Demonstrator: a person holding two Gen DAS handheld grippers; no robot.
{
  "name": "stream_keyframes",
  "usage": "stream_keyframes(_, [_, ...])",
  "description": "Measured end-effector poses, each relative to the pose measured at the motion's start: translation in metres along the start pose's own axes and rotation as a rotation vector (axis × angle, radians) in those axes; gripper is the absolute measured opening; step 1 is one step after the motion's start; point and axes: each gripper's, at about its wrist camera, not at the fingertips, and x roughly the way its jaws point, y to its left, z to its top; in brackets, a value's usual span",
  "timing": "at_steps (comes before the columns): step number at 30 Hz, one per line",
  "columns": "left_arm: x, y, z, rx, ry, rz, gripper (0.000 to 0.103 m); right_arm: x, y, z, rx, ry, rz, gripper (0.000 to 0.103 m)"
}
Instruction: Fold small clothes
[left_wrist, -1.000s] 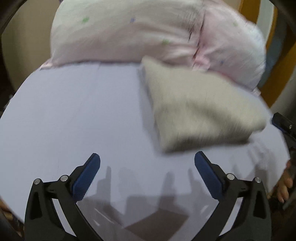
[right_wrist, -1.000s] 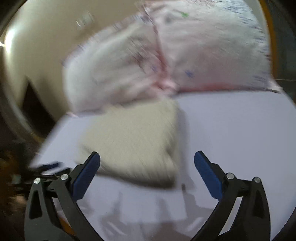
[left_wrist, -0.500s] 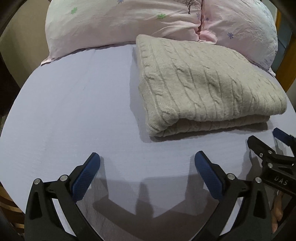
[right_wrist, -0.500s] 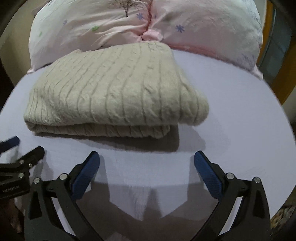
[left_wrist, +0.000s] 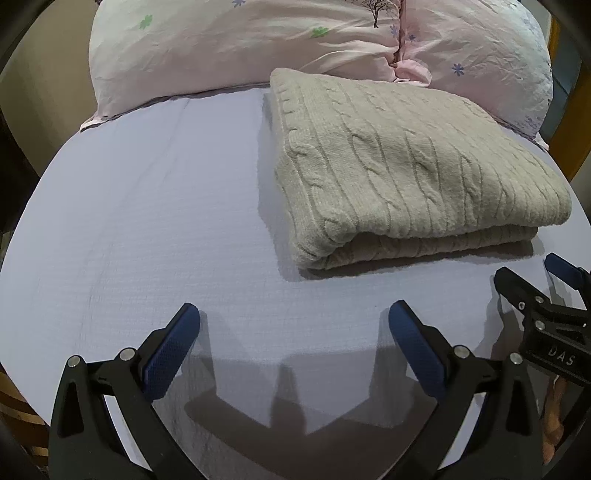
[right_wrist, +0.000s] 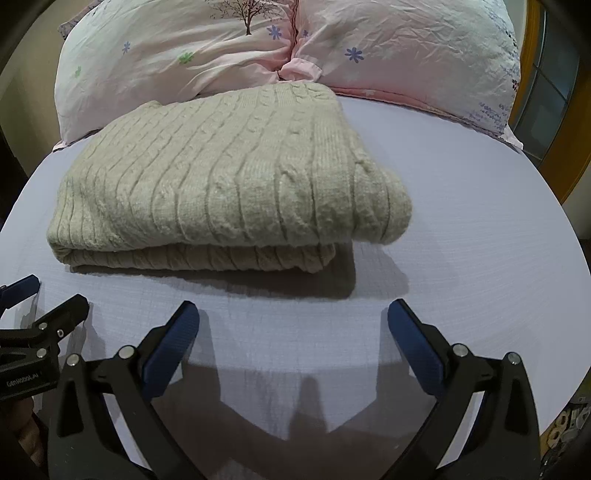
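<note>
The left gripper (left_wrist: 293, 325) hovers low over a lavender bed sheet (left_wrist: 147, 229), its blue-padded fingers (left_wrist: 173, 343) spread wide with nothing between them. The right gripper (right_wrist: 293, 325) hangs level beside it, equally wide and empty, each tool showing at the edge of the other's view. Just ahead of both lies a folded beige cable-knit sweater (right_wrist: 221, 184), resting flat on the sheet in two stacked layers, with its near edge facing the grippers and clear of both. In the left wrist view the sweater (left_wrist: 406, 177) sits to the right of center, its rounded fold toward the left, with a broad stretch of bare sheet running out to the bed's left edge. In the right wrist view the upper layer overhangs the lower at the right corner, and open sheet (right_wrist: 480, 229) extends from there to the bed's right edge. A strip of sheet separates the sweater's near edge from the fingertips. The far edge of the sweater touches two pink floral pillows (right_wrist: 258, 48) propped along the head of the bed. A wooden frame (right_wrist: 565, 155) borders the right side.
</note>
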Motion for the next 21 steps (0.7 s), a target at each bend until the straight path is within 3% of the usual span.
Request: stream_keyframes(21, [-0.0003, 0.0021, -0.0007, 0.003, -0.012, -0.002, 0.102, -0.0011, -0.0008, -0.0002, -0.006, -0.007, 0.003, 0.101])
